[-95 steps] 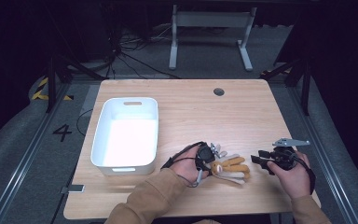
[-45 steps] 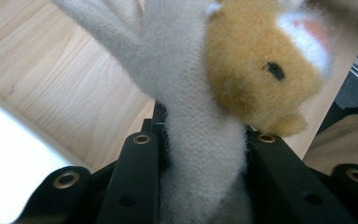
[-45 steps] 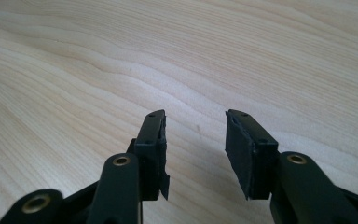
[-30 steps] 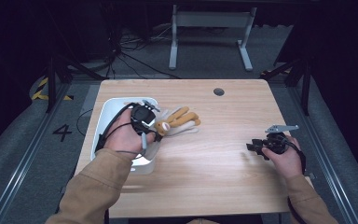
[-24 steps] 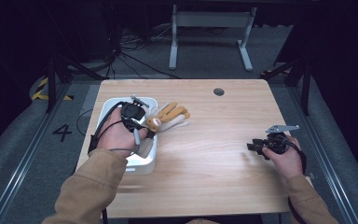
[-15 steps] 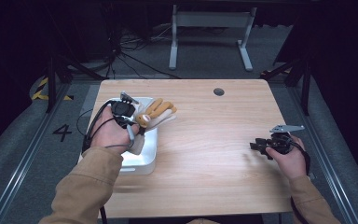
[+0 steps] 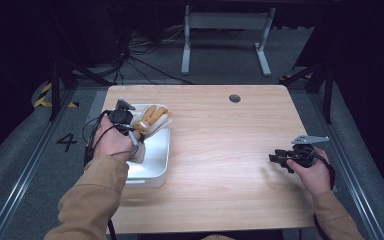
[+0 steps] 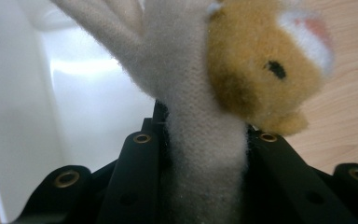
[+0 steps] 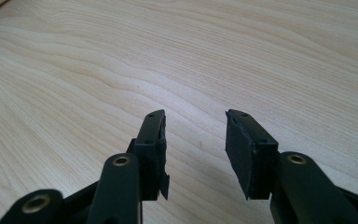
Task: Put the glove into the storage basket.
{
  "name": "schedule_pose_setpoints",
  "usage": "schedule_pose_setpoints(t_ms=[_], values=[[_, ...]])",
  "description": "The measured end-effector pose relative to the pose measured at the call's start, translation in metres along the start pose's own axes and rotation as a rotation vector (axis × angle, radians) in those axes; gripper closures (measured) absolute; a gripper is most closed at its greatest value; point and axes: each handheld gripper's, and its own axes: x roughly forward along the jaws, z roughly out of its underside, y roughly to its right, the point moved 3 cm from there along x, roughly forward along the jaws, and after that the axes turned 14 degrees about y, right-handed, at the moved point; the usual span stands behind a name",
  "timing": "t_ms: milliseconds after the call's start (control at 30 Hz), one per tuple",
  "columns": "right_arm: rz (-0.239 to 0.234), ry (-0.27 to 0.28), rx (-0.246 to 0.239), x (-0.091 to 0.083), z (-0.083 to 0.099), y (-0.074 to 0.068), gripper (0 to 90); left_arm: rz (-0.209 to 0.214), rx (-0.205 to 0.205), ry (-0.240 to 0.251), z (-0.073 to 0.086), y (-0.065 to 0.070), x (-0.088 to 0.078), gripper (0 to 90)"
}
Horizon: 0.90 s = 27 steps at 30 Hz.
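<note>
Left gripper (image 7: 130, 125) pinching plush toy (image 7: 151, 118) by a pale limb, toy jutting past the jaw tips, held above the white bin (image 7: 157, 162) at the table's (image 7: 230, 165) left side, right gripper (image 9: 193, 140) well apart, jaws spread over bare wood

Bare table (image 7: 220, 150) lies open between the white bin (image 7: 157, 165) and the right gripper (image 7: 275, 158).
</note>
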Motion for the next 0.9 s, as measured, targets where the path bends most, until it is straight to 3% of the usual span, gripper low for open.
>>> schedule_pose_setpoints(t_ms=[233, 300, 433, 500, 767, 900], values=[[-0.011, 0.011, 0.013, -0.001, 0.000, 0.002, 58.7, -0.040, -0.053, -0.002, -0.003, -0.004, 0.005, 73.3], [-0.019, 0.018, 0.018, -0.002, -0.001, 0.002, 58.7, -0.043, -0.086, 0.006, -0.004, -0.005, 0.009, 73.2], [-0.019, 0.024, 0.023, -0.004, -0.001, 0.002, 58.7, -0.059, -0.101, 0.004, -0.002, -0.007, 0.015, 73.0], [-0.018, 0.025, 0.022, -0.005, -0.002, 0.002, 58.7, -0.092, -0.098, 0.000, 0.002, -0.010, 0.019, 72.6], [-0.016, 0.009, 0.020, 0.000, 0.001, 0.001, 58.6, -0.099, -0.177, -0.002, 0.018, -0.030, 0.038, 72.4], [-0.013, 0.003, 0.017, 0.000, 0.002, 0.003, 58.6, -0.093, -0.199, -0.001, 0.022, -0.032, 0.043, 72.3]])
